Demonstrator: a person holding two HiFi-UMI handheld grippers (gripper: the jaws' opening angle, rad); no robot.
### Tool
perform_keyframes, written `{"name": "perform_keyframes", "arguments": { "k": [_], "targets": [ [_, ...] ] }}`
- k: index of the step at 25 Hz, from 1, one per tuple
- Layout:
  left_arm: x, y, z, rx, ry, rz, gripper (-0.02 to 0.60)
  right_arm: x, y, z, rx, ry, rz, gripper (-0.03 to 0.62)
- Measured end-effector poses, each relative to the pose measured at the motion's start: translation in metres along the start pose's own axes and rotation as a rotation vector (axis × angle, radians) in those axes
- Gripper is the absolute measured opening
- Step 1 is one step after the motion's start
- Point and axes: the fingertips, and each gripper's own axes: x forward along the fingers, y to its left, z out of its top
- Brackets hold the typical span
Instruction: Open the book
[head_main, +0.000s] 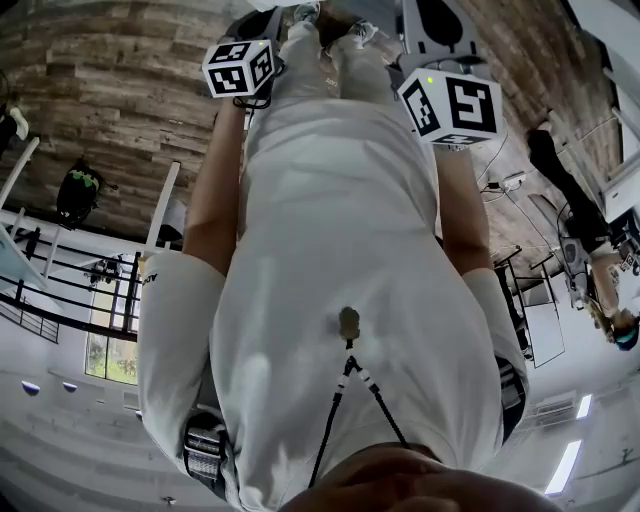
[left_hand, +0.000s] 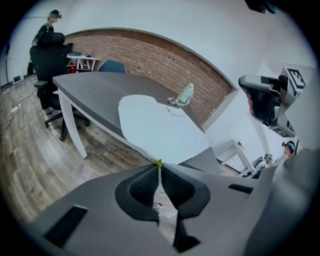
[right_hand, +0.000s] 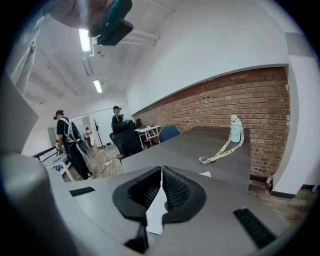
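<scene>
Since the left tool (left_hand: 159, 166) is pressed shut on a white book page (left_hand: 160, 129) spread across frame centre, and the right tool (right_hand: 161, 170) is shut on white paper (right_hand: 156, 213), tearing is risked if they are pulled apart sharply.

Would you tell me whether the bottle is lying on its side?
No, the bottle stands upright on the table.

Rear boundary: exposed red brick wall (right_hand: 240, 100), adjoining a plain white wall (right_hand: 200, 45). Floor (left_hand: 30, 165): grey-brown wood planks. Furniture: long dark grey table (left_hand: 95, 92) on white legs, black office chair (left_hand: 47, 62) at its far end, blue chair (left_hand: 111, 65) beyond. Lighting — ceiling strip lights (right_hand: 84, 40), lit.
</scene>
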Motion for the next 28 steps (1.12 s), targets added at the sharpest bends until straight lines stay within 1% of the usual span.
{"name": "perform_keyframes", "arguments": {
  "k": [3, 7, 10, 13, 17, 20, 23, 26, 28],
  "targets": [
    [-0.005, 0.002, -0.002, 0.011, 0.013, -0.053, 0.026, 0.003, 0.012, 0.004, 0.012, -0.004, -0.01, 0.038],
    [-0.007, 0.007, -0.008, 0.032, 0.049, -0.112, 0.026, 0.01, 0.031, 0.004, -0.006, 0.001, 0.006, 0.038],
    [-0.012, 0.014, -0.014, 0.07, 0.075, -0.14, 0.026, 0.016, 0.049, 0.005, -0.019, 0.001, 0.011, 0.038],
    [-0.013, 0.019, -0.019, 0.111, 0.106, -0.152, 0.026, 0.021, 0.055, 0.01, -0.019, -0.006, 0.005, 0.037],
    [-0.016, 0.024, -0.027, 0.14, 0.143, -0.145, 0.028, 0.022, 0.051, 0.014, -0.02, -0.01, -0.004, 0.037],
    [-0.019, 0.035, -0.032, 0.13, 0.146, -0.113, 0.028, 0.024, 0.044, 0.012, -0.016, -0.008, -0.006, 0.038],
    [-0.021, 0.038, -0.031, 0.098, 0.126, -0.073, 0.026, 0.019, 0.029, 0.01, -0.005, -0.011, -0.008, 0.037],
    [-0.03, 0.022, -0.032, 0.065, 0.096, -0.037, 0.026, -0.001, 0.014, 0.011, 0.002, -0.013, 0.0, 0.038],
    [-0.038, 0.012, -0.028, 0.048, 0.055, -0.006, 0.026, -0.012, 0.006, 0.01, -0.003, -0.013, 0.015, 0.037]
  ]
}}
